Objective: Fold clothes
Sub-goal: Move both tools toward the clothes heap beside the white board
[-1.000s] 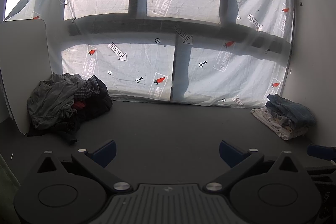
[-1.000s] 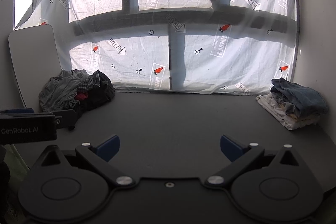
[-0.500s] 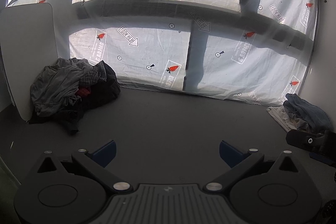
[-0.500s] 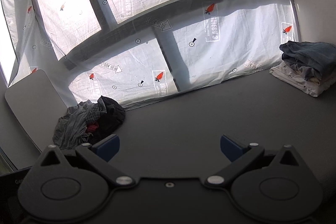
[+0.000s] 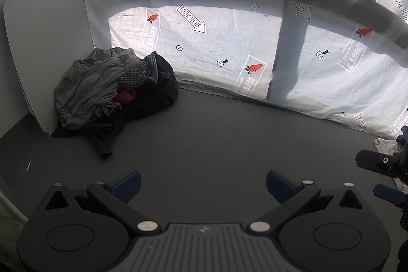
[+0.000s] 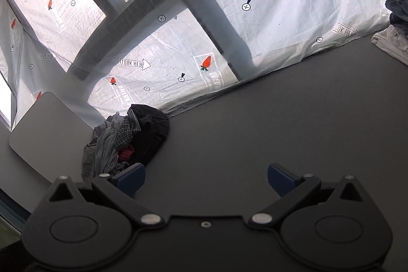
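Observation:
A heap of unfolded clothes (image 5: 112, 91), grey, checked, red and black, lies at the far left of the dark table (image 5: 216, 139), against a leaning white board (image 5: 48, 42). In the right wrist view the same heap (image 6: 127, 139) sits just beyond the left fingertip. A folded stack (image 6: 394, 27) with denim on top rests at the far right; only its edge (image 5: 387, 144) shows in the left wrist view. My left gripper (image 5: 202, 182) is open and empty, short of the heap. My right gripper (image 6: 205, 177) is open and empty, tilted. Its body also shows at the left wrist view's right edge.
A white printed sheet (image 5: 255, 42) with carrot pictures and arrows hangs over the window along the table's far edge. The white board (image 6: 48, 126) stands at the left end. Bare dark tabletop (image 6: 267, 119) spreads between the heap and the folded stack.
Both grippers have moved left toward the unfolded heap, which now looks larger. The right gripper has rolled, so its view is tilted. Both stay open and empty.

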